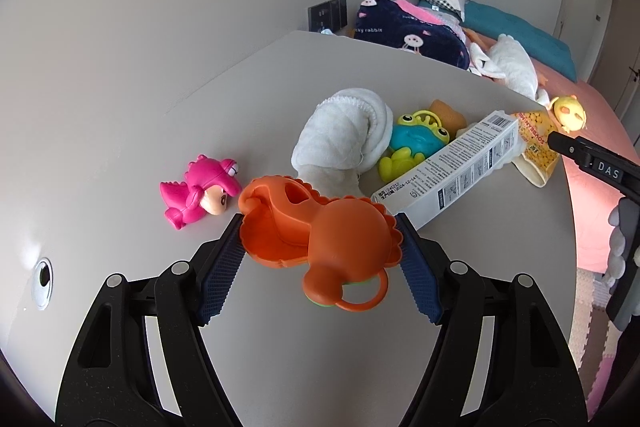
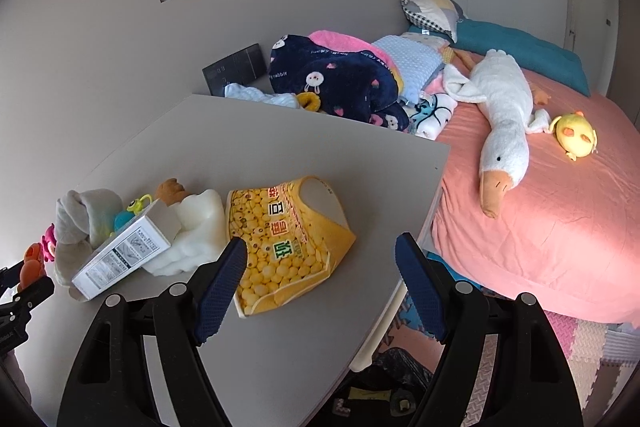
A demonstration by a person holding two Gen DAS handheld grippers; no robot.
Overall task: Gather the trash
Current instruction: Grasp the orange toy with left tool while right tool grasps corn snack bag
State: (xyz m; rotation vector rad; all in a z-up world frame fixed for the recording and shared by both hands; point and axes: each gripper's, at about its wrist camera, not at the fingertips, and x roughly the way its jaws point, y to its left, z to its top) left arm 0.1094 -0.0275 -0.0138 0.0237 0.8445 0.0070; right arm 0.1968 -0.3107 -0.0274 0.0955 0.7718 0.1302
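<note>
On the grey table lie a yellow corn-print snack bag, a white cardboard box and white foam packing. My left gripper has its jaws on both sides of an orange toy and is shut on it. My right gripper is open and empty; it hovers over the table's near right corner, with the snack bag just ahead of its left finger. The box and snack bag show in both views.
A pink toy, a rolled white cloth and a blue-green frog toy lie on the table. To the right is a pink bed with a goose plush, a yellow chick and piled blankets.
</note>
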